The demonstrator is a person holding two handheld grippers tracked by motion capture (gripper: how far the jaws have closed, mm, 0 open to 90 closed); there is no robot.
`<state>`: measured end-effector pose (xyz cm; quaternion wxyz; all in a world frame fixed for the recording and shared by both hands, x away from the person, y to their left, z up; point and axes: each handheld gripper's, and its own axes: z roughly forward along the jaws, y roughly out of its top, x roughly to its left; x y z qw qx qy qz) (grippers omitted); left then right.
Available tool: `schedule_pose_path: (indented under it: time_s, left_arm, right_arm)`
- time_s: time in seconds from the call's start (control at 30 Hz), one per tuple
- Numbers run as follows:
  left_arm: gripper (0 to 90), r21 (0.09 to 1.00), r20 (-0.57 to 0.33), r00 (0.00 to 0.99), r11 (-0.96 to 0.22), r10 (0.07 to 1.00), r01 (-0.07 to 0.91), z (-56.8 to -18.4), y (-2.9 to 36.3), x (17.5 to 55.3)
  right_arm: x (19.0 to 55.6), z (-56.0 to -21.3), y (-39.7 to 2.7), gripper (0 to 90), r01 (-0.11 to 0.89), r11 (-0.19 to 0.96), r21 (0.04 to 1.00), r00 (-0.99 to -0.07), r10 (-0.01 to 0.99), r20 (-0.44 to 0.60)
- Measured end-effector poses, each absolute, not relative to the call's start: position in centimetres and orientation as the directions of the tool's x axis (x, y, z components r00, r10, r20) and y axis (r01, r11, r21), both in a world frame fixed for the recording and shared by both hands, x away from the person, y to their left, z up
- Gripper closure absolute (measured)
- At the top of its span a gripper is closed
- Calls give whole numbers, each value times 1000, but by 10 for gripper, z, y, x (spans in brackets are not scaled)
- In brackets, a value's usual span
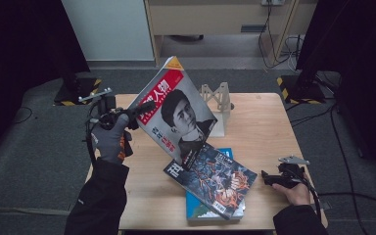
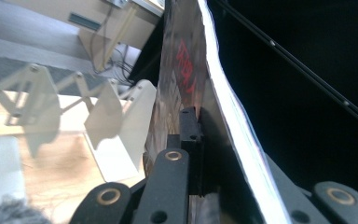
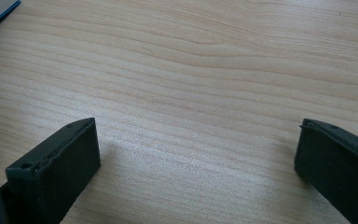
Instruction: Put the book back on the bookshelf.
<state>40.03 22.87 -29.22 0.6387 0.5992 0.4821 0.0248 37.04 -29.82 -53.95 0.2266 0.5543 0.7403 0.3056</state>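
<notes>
A magazine (image 1: 178, 110) with a red title band and a portrait on its cover hangs tilted above the table, its lower corner near the stack below. My left gripper (image 1: 139, 111) is shut on its left edge; in the left gripper view the jaws pinch the magazine (image 2: 186, 88) edge-on. A dark illustrated magazine (image 1: 210, 178) lies on a blue book (image 1: 200, 208) at the table's front middle. My right gripper (image 1: 267, 177) rests at the table's right front, open, its fingers (image 3: 60, 163) wide apart over bare wood.
A white folding rack (image 1: 218, 105) stands at the table's back middle, just behind the lifted magazine, and appears close in the left gripper view as the rack (image 2: 102, 116). The wooden table (image 1: 269, 132) has bare room on its right half. Cables lie on the floor beyond.
</notes>
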Motion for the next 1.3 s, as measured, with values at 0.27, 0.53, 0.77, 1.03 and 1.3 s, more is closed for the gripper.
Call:
schedule_pose_path:
  time_s: [0.27, 0.53, 0.77, 1.03, 1.3]
  left_arm:
    - [864, 812, -559, 508, 309, 656, 495, -272, 247, 404]
    - [864, 818, -552, 481, 330, 680, 471, -266, 262, 406]
    - [864, 820, -547, 460, 335, 700, 465, -265, 276, 402]
    - [864, 831, -526, 433, 333, 732, 446, -260, 291, 397]
    - [863, 842, -503, 408, 325, 762, 430, -257, 301, 396]
  right_arm:
    - [370, -539, -298, 4, 684, 196, 702, -280, 960, 5]
    - [370, -539, -298, 4, 683, 199, 703, -282, 959, 3]
    - [370, -539, -298, 4, 683, 199, 702, -283, 959, 3]
    - [370, -539, -297, 4, 686, 197, 700, -281, 960, 6]
    - [370, -539, -297, 4, 685, 197, 701, -283, 959, 6]
